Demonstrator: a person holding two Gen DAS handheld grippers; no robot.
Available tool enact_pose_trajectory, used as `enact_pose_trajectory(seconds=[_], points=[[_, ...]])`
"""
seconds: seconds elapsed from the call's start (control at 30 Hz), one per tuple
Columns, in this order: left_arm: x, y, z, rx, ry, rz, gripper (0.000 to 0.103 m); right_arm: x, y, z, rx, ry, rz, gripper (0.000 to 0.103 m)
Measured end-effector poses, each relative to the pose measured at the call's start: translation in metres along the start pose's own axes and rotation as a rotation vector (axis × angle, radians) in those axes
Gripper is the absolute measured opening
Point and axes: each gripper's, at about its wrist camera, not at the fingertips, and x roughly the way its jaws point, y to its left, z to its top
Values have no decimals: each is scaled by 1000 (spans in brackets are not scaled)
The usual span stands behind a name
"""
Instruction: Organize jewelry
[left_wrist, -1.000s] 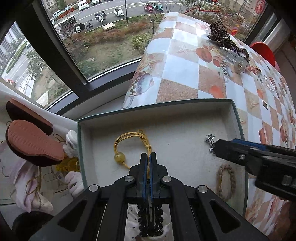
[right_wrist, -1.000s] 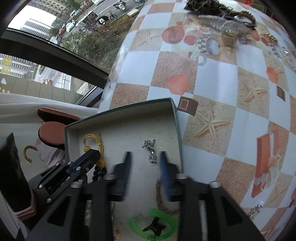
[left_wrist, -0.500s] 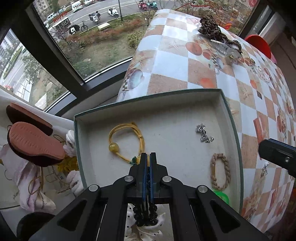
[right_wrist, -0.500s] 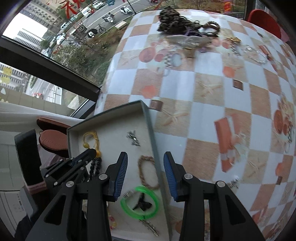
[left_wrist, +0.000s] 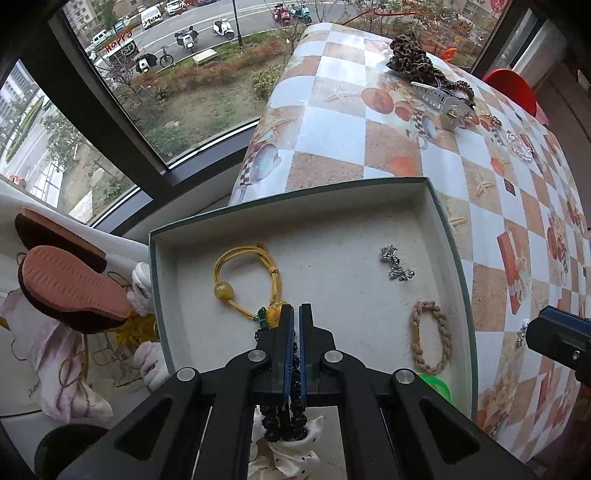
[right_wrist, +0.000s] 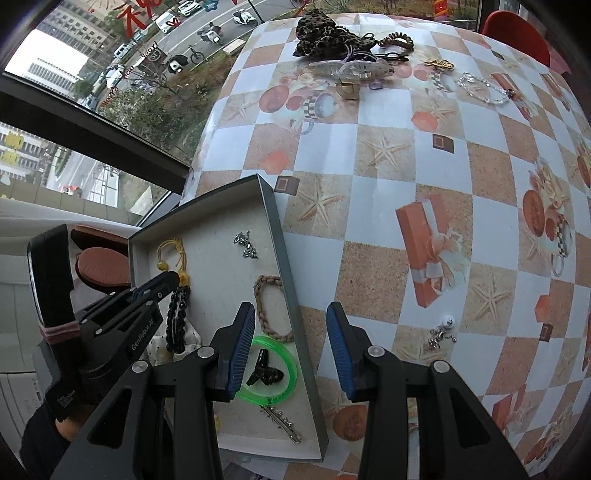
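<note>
My left gripper (left_wrist: 296, 314) is shut on a black beaded bracelet (left_wrist: 282, 417) and holds it over the near left part of a shallow grey box (left_wrist: 448, 236). The bracelet also shows in the right wrist view (right_wrist: 176, 317). In the box lie a yellow cord bracelet (left_wrist: 251, 280), a silver earring piece (left_wrist: 395, 262), a braided beige bracelet (left_wrist: 430, 336), a green bangle (right_wrist: 271, 369) and a silver hair clip (right_wrist: 282, 421). My right gripper (right_wrist: 291, 343) is open and empty above the box's right rim. A small silver pearl earring (right_wrist: 441, 332) lies on the tablecloth to its right.
At the table's far end lie a leopard scrunchie (right_wrist: 321, 35), a clear hair claw (right_wrist: 351, 68), a crystal bracelet (right_wrist: 485, 90) and gold pieces (right_wrist: 439, 64). A window is behind the table. Slippers (left_wrist: 70, 284) and cloth lie left of the box.
My right gripper has pulled back out of the box and moved right over the rim. My left gripper has risen a little, still holding the black bracelet.
</note>
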Motion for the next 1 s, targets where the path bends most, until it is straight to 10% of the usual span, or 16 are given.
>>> enact_pose_trajectory(seconds=[0.07, 0.13, 0.53, 1.0], points=[[-2, -1, -1, 6, 1, -3, 12, -1, 0, -2, 2, 2, 0, 44], [-3, -2, -2, 9, 1, 15, 101, -1, 0, -3, 2, 3, 1, 44], [-18, -2, -8, 11, -61, 88, 103, -3, 2, -7, -10, 17, -1, 45], [-52, 10, -44, -58, -18, 79, 103, -7, 20, -28, -123, 88, -61, 79]])
